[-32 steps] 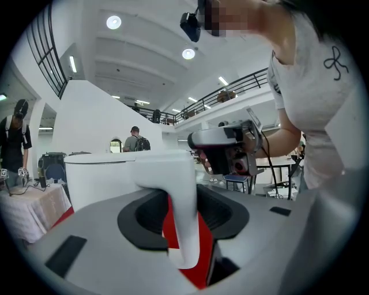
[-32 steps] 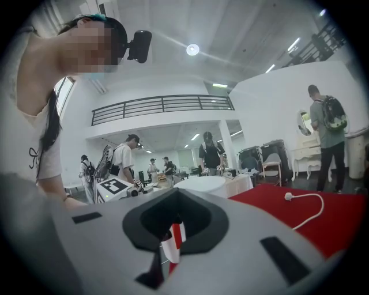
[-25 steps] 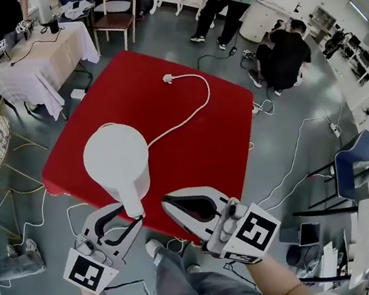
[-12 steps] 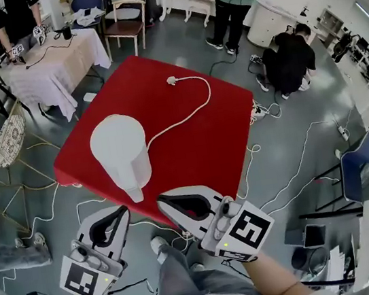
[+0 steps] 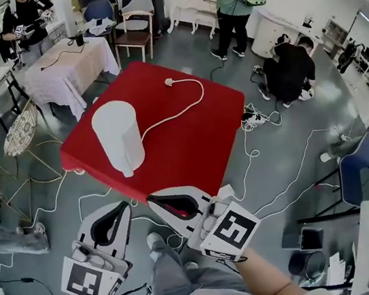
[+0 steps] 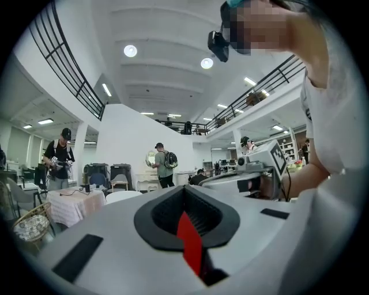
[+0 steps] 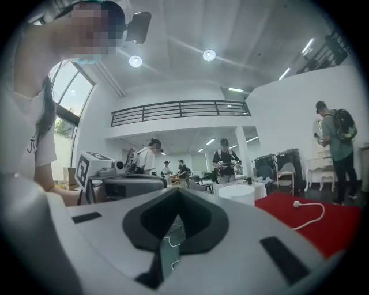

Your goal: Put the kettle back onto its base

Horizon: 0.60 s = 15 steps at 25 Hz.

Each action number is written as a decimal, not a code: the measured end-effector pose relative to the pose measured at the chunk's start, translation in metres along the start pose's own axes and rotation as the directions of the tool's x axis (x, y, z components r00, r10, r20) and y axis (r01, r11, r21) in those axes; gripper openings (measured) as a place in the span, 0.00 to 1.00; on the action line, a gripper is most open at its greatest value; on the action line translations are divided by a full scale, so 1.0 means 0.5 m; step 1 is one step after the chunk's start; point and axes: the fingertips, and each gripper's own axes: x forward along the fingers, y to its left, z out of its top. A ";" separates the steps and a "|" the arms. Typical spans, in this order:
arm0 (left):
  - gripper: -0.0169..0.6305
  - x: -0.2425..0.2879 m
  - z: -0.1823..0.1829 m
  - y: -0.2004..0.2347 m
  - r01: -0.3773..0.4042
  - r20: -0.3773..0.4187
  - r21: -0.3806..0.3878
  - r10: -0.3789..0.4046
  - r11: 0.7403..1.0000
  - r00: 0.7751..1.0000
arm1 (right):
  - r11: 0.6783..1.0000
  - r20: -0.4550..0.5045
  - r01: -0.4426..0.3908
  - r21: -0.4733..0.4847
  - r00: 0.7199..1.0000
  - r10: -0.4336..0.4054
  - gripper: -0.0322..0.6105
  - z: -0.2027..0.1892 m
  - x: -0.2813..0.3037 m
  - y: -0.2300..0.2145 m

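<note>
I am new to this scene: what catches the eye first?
The bright red table fills the middle of the head view, with a white kettle standing on its left part and a white cord curling across it. Nearer, the left tool and right tool are shut and empty.

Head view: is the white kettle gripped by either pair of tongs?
No, the kettle stands alone on the red table, clear of the left tongs and the right tongs, both shut and empty.

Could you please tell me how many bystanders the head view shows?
3: a standing person at top left by the white-clothed table, a person with a backpack at top centre, a crouching person right of the red table. Others may be hidden.
</note>
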 end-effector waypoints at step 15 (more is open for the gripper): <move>0.04 -0.075 0.065 -0.109 -0.031 0.003 0.036 0.031 0.999 1.000 | 0.999 0.036 -0.029 -0.042 0.999 0.030 0.06 0.049 -0.067 0.113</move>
